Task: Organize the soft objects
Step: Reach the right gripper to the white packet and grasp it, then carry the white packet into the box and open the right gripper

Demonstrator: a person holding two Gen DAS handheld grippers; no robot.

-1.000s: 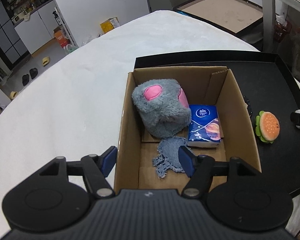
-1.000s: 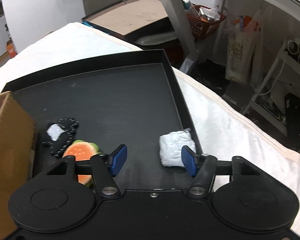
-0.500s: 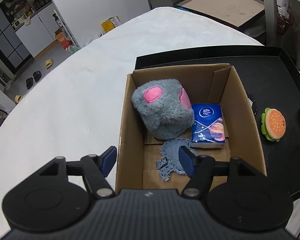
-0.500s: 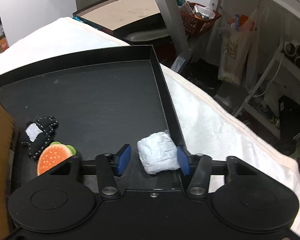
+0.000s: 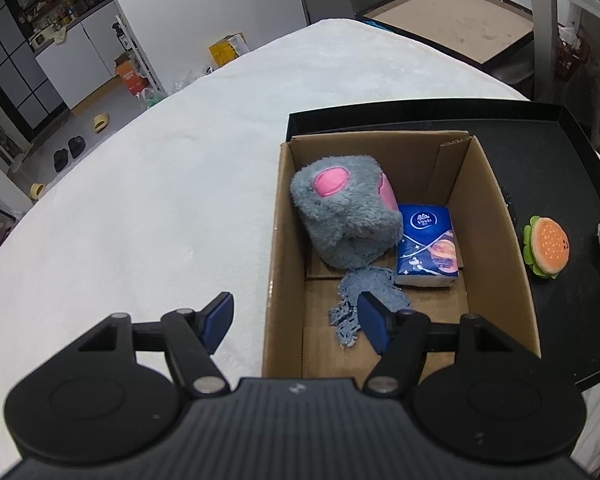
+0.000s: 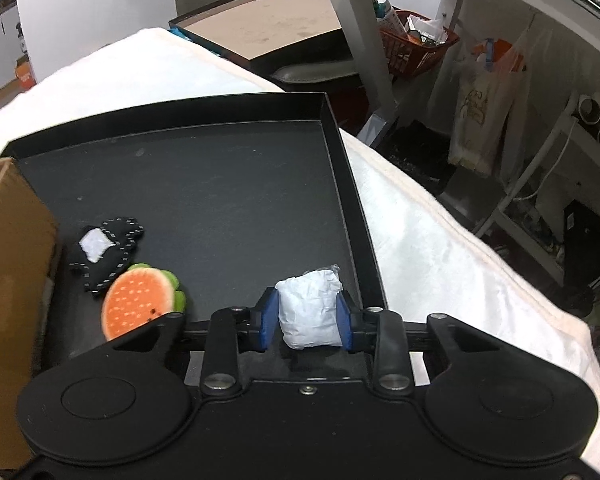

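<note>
My right gripper [image 6: 308,318] is closing, and its blue pads press both sides of a crumpled white soft packet [image 6: 310,312] in the near right corner of the black tray [image 6: 340,160]. A burger plush [image 6: 138,304] and a black stitched pouch [image 6: 108,252] lie on the tray to its left. My left gripper [image 5: 296,316] hangs open over the near left wall of the cardboard box [image 5: 496,240], with nothing between its fingers. Inside the box are a grey and pink plush [image 5: 344,220], a blue tissue pack [image 5: 428,252] and a grey cloth [image 5: 364,300].
The tray and box rest on a white padded table [image 5: 160,200]. The tray's raised rim runs just right of the white packet. Beyond the table's right edge stand a metal frame leg [image 6: 364,40], a red basket [image 6: 416,44] and hanging bags.
The right gripper's jaws have closed in from wide apart onto the white packet after shifting right to straddle it. The left gripper has hardly moved and stays open.
</note>
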